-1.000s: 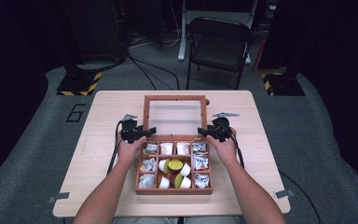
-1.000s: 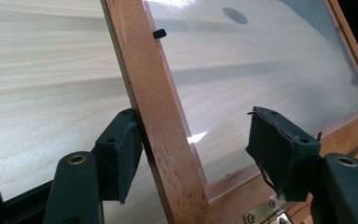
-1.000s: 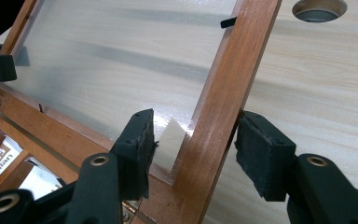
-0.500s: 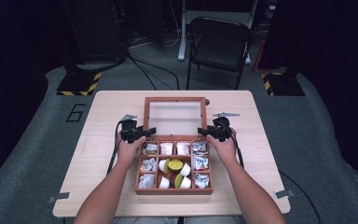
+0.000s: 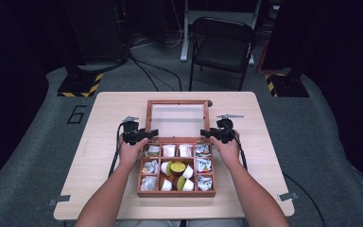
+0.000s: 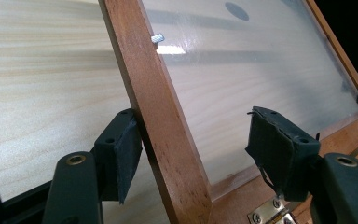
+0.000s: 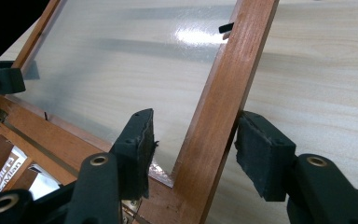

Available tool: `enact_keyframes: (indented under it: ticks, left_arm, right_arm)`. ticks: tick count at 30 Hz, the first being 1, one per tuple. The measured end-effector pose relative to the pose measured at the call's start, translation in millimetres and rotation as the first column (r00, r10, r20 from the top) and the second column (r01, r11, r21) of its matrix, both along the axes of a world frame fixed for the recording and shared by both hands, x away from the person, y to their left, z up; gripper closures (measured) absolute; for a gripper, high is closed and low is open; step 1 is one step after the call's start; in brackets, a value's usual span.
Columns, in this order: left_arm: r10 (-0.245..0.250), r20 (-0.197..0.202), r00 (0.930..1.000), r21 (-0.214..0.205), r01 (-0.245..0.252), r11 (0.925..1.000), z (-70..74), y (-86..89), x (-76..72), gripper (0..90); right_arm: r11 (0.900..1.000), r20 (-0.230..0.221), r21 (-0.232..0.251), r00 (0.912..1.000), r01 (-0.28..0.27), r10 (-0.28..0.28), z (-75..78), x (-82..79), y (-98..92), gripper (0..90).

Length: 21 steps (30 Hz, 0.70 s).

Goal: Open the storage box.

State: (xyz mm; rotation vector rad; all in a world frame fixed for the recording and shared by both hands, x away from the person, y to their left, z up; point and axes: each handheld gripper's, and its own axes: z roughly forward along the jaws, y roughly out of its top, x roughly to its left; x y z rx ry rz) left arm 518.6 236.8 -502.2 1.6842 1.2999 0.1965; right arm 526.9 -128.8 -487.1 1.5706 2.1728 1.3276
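The brown wooden box lid with its clear glazed pane [image 5: 177,119] stands open at the back of the compartmented wooden box [image 5: 176,193], which sits in the middle of the pale wooden table [image 5: 99,113], near my edge. My left gripper [image 6: 193,151] straddles the lid's left frame rail [image 6: 158,126]: one pad touches the rail's outer face, the other stands off over the pane, so the jaws are spread and not yet pinching. My right gripper [image 7: 193,149] brackets the right frame rail [image 7: 214,121] the same way, with a gap on the pane side and its outer pad close against the wood, so it is parted too. I judge the lid light but stiff at the rails, free on its brass hinges [image 6: 270,217], and the pane smooth, slippery and likely fragile. I should therefore take hold of the wooden rails low down, evenly on both sides, and keep the pads off the glazing so that it swings without twisting
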Motion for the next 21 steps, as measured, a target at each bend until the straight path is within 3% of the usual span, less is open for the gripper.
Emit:
enact_keyframes:
  ticks: [6, 21]
  left_arm:
    - [0.01, -0.016, 0.9998, -0.022, -0.011, 0.9997, -1.5, -0.2, 0.9, 35.2]
    - [0.016, -0.035, 0.9993, -0.023, -0.017, 0.9996, -3.3, 0.1, 1.7, 34.6]
  right_arm:
    - [0.9999, -0.013, 0.012, 0.9999, 0.005, -0.005, -1.6, 1.2, -0.9, 46.6]
    - [0.999, -0.045, 0.044, 0.999, 0.011, -0.009, -4.7, 3.4, -2.8, 46.7]
